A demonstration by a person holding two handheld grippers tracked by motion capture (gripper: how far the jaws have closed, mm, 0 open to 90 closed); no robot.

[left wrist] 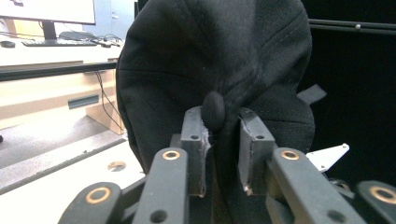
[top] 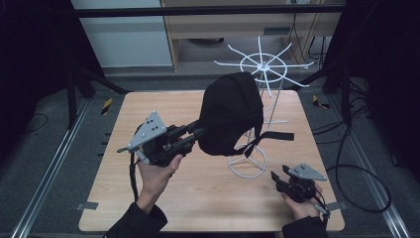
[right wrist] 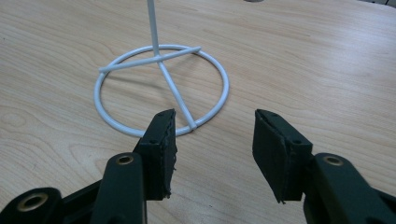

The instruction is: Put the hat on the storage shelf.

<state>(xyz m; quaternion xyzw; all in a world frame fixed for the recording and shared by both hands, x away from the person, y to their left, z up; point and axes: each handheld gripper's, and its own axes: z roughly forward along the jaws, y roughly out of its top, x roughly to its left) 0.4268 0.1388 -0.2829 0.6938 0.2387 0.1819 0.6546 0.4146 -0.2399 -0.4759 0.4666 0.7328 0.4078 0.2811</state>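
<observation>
Above the table (top: 208,193), black cap (top: 230,113) clamped in left gripper (top: 198,133); right gripper (top: 278,178) jaws apart.

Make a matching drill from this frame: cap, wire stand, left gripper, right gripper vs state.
Things:
1. black cap
2. white wire stand
3. left gripper
4. right gripper

States:
A. jaws open, nothing between them
B. held up above the table
C. ring base resting on the table
D. jaws shut on fabric

Pairs: 1-B, 2-C, 3-D, 4-A
</observation>
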